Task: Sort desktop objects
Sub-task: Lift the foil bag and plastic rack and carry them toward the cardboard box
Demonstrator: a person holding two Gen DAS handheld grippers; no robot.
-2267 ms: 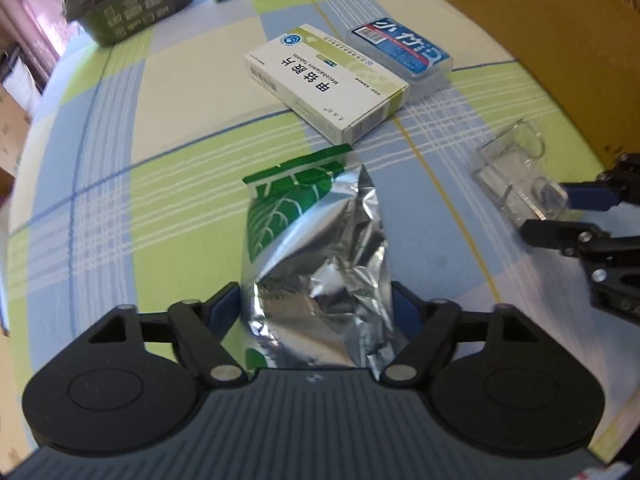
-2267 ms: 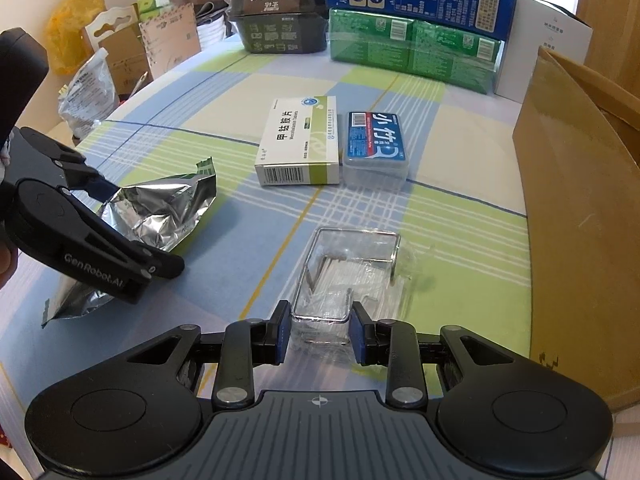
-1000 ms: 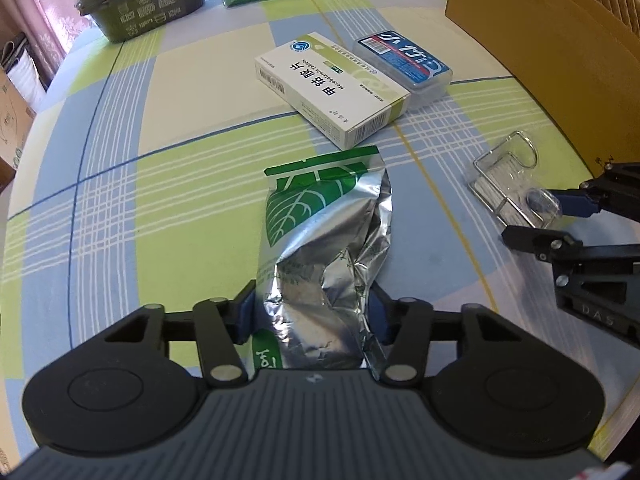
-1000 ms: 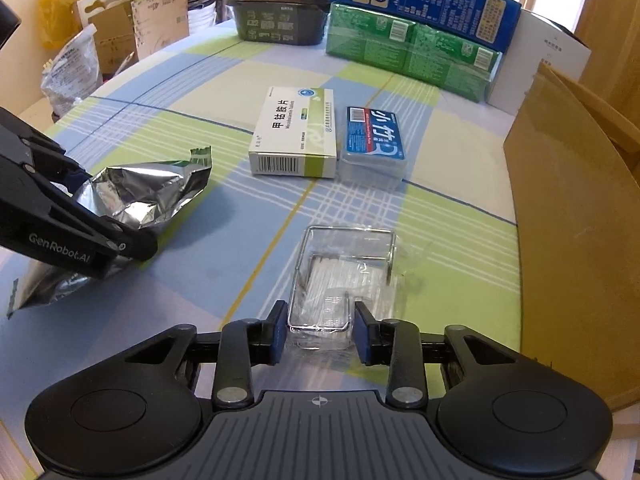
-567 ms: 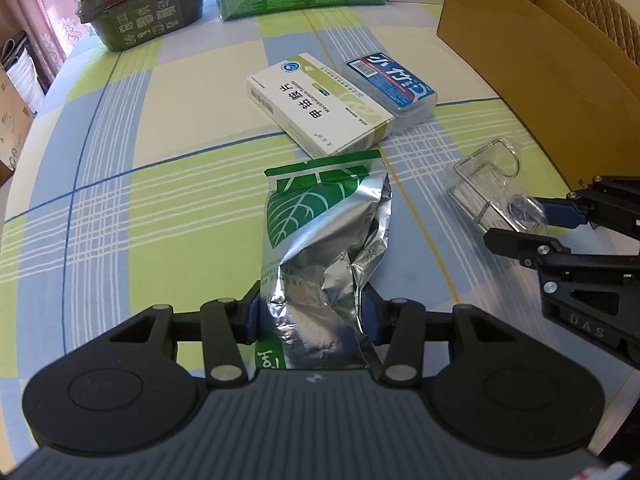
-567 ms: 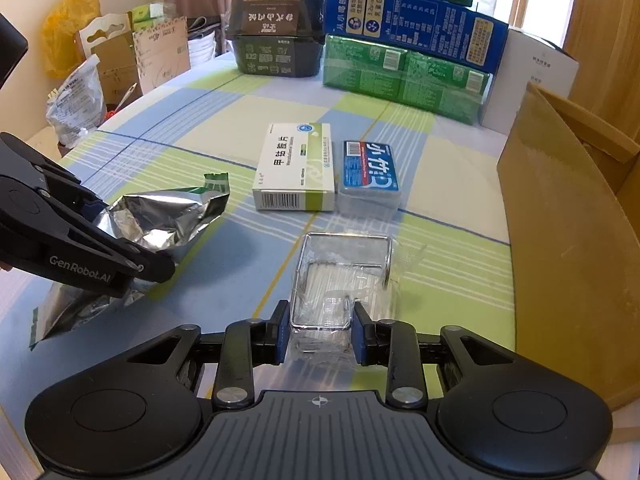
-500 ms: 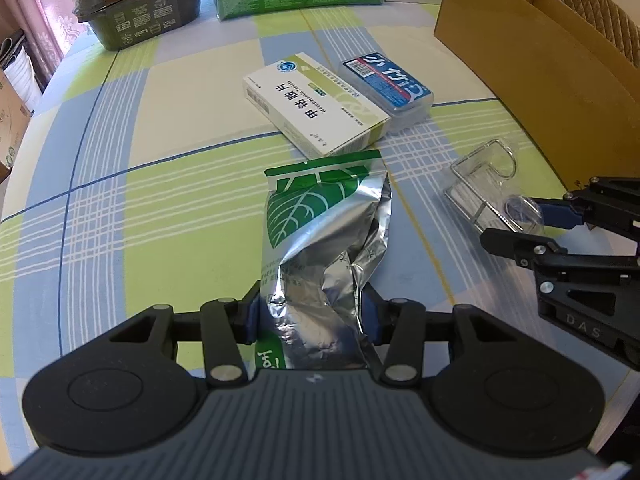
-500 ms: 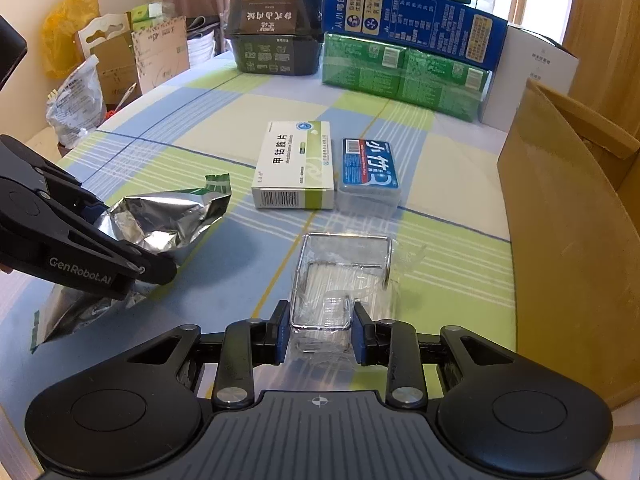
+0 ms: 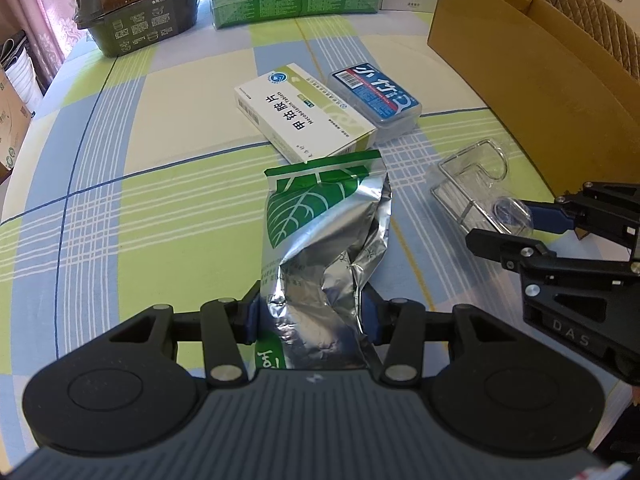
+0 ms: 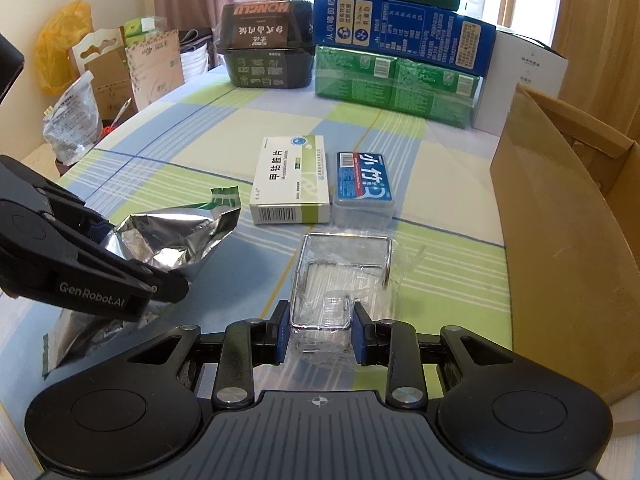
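A crumpled silver foil pouch [image 9: 320, 220] with a green leaf print lies lengthwise in front of my left gripper [image 9: 312, 312], which is shut on its near end. The pouch [image 10: 176, 236] also shows in the right wrist view, held by the left gripper [image 10: 120, 248]. My right gripper [image 10: 318, 336] is shut on the near edge of a clear plastic pack [image 10: 344, 276] holding a wire rack. The left wrist view has the same pack [image 9: 472, 184] and right gripper [image 9: 504, 220] at the right.
A white-and-green medicine box [image 9: 304, 116] and a blue-labelled clear case [image 9: 376, 96] lie side by side mid-table. An open cardboard box [image 10: 560, 220] stands along the right. Green and blue cartons [image 10: 396, 80] and a dark container [image 10: 266, 52] line the far edge.
The left jaws have closed in on the pouch and creased it. Both views have tipped up a little and take in more of the far table. The right grip on the pack is unchanged.
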